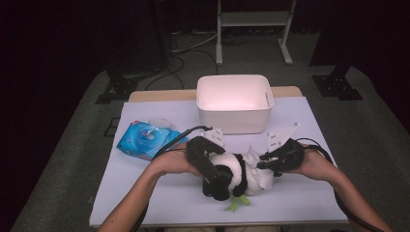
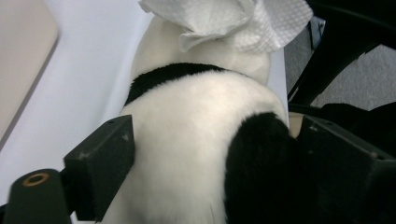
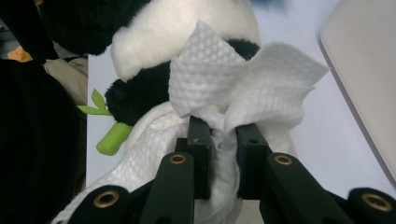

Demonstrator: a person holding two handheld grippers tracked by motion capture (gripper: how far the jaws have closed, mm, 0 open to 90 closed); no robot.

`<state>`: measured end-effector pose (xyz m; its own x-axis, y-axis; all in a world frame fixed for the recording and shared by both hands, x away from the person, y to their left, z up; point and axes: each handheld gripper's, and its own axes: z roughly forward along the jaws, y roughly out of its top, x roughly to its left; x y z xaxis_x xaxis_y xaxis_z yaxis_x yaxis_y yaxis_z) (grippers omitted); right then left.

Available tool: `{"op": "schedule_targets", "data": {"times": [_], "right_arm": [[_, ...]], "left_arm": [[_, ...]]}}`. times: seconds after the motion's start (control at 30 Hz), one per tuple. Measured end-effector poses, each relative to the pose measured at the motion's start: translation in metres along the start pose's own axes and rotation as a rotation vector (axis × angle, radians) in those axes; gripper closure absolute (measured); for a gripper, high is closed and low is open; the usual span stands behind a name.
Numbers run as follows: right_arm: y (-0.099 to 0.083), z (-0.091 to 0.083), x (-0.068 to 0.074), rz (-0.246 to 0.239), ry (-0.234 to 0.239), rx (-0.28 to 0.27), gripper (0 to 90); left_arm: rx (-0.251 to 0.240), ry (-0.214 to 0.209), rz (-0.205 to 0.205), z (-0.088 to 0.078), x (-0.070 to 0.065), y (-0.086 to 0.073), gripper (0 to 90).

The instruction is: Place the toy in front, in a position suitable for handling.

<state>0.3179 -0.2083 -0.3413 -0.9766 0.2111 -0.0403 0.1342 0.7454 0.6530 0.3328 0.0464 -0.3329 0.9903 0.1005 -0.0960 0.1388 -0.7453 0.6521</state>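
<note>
Centrally, near the table's (image 1: 145, 193) front edge: panda (image 1: 238, 175), plush, black and white, green sprig beside it. Bare table left and right of it; bin (image 1: 235, 103) behind, wipes pack (image 1: 144, 139) far left. Left tongs (image 2: 205, 172) released, straddling the panda's body. Right tongs (image 3: 223, 154) clenched on a white tissue (image 3: 243, 84) against the panda.

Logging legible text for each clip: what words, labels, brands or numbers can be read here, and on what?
None can be read.
Wipes pack: blue printed wrapper, its print too small and blurred to make out.
Bin: plain white, no label seen.
Panda and paper towel: no tag or print; the towel bears only an embossed dot pattern.
Right gripper: a small mark on one jaw pad, not legible.
</note>
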Motion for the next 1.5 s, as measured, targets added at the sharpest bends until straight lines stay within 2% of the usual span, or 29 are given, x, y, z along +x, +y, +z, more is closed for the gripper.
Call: {"op": "schedule_targets", "data": {"times": [0.3,0.53,0.63,0.77,0.87,1.03,1.13,1.23,1.3,1.33,1.4,1.5], "right_arm": [[0.005,0.002,0.002,-0.026,-0.009,0.030,78.4],[0.008,0.004,0.003,-0.027,-0.017,0.044,78.4],[0.008,0.005,0.002,-0.026,-0.019,0.044,78.4],[0.007,0.004,0.000,-0.019,-0.014,0.031,78.4],[0.006,0.001,-0.004,-0.007,-0.009,0.011,78.4],[0.005,-0.010,-0.010,0.004,-0.006,-0.035,78.3],[0.007,-0.015,-0.016,0.006,-0.021,-0.046,78.4],[0.011,-0.015,-0.022,0.013,-0.028,-0.042,78.3],[0.015,-0.016,-0.027,0.013,-0.040,-0.041,78.3],[0.017,-0.017,-0.029,0.016,-0.043,-0.044,78.3],[0.019,-0.017,-0.035,0.024,-0.046,-0.041,78.3],[0.018,-0.010,-0.038,0.042,-0.029,-0.037,78.3]], "left_arm": [[0.082,-0.013,-0.023,0.022,0.007,0.008,7.5],[0.072,-0.018,-0.036,0.034,0.011,0.003,6.6],[0.070,-0.009,-0.033,0.036,0.013,0.003,13.6],[0.061,-0.014,-0.005,0.031,0.014,0.003,25.0],[0.061,-0.013,0.008,0.027,0.015,0.005,28.5],[0.063,-0.005,0.037,0.021,0.019,0.010,30.5],[0.071,0.000,0.071,0.017,0.022,0.017,31.2],[0.101,0.032,0.121,0.013,0.024,0.028,31.2],[0.102,0.043,0.126,0.011,0.028,0.032,31.1],[0.111,0.056,0.150,0.009,0.030,0.034,31.0],[0.105,0.079,0.171,0.007,0.031,0.034,30.2],[0.099,0.076,0.166,0.011,0.031,0.024,29.1]]}}
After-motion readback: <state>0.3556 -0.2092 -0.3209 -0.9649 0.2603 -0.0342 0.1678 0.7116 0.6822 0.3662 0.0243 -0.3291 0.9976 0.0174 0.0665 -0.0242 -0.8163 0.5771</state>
